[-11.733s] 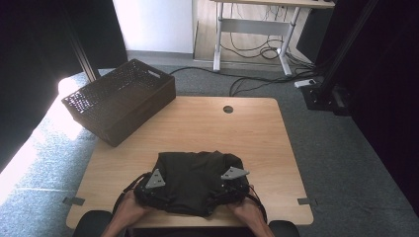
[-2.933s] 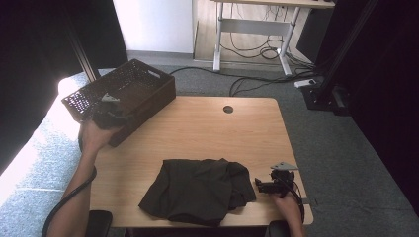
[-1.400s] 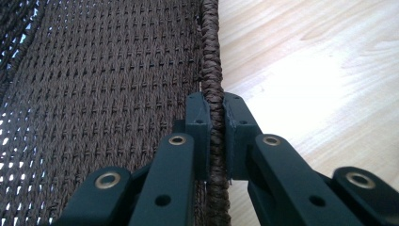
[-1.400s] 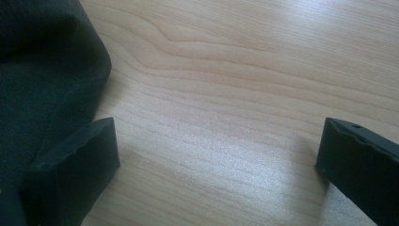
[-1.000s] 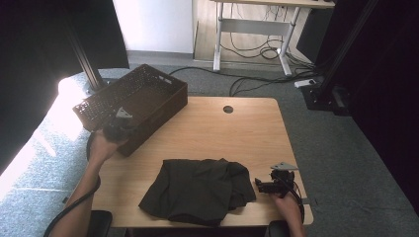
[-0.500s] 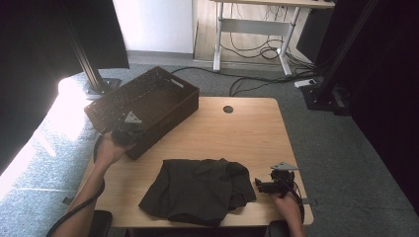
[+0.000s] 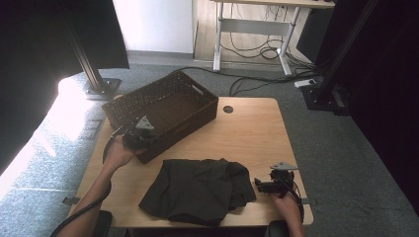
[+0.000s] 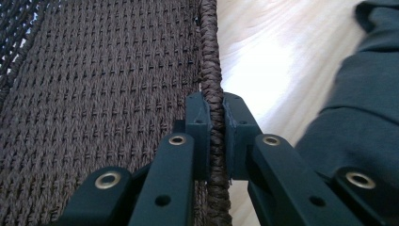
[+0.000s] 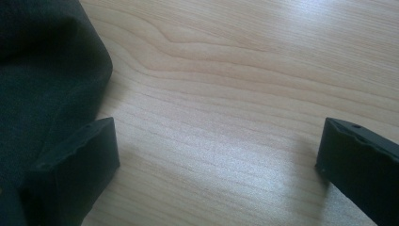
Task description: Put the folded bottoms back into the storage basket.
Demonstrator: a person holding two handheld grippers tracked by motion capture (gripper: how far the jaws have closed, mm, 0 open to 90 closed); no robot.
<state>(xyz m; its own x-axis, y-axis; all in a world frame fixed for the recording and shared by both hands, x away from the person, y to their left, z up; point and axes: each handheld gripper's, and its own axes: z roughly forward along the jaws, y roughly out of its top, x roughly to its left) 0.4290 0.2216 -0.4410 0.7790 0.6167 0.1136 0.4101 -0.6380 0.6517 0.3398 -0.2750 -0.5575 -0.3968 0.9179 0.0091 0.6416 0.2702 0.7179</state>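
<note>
A dark woven basket (image 7: 163, 106) sits on the back left of the wooden table (image 7: 252, 133). My left gripper (image 7: 140, 136) is at its near rim, and in the left gripper view it (image 8: 216, 125) is shut on the braided basket rim (image 8: 210, 56). A dark folded garment (image 7: 197, 190) lies at the table's front middle; its edge (image 8: 362, 94) also appears in the left gripper view. My right gripper (image 7: 259, 185) rests on the table just right of the garment. In the right gripper view it (image 9: 216, 146) stands open over bare wood, the garment (image 9: 47, 70) beside its left jaw.
A cable hole (image 7: 228, 109) is in the tabletop at the back. A black stand (image 7: 96, 81) rises off the table's left corner. Behind the table stands a desk frame (image 7: 252, 34) with cables (image 7: 267, 81) on the grey carpet.
The left hand has dragged the basket rightward onto the table, closer to the garment. The right gripper has stayed where it was.
</note>
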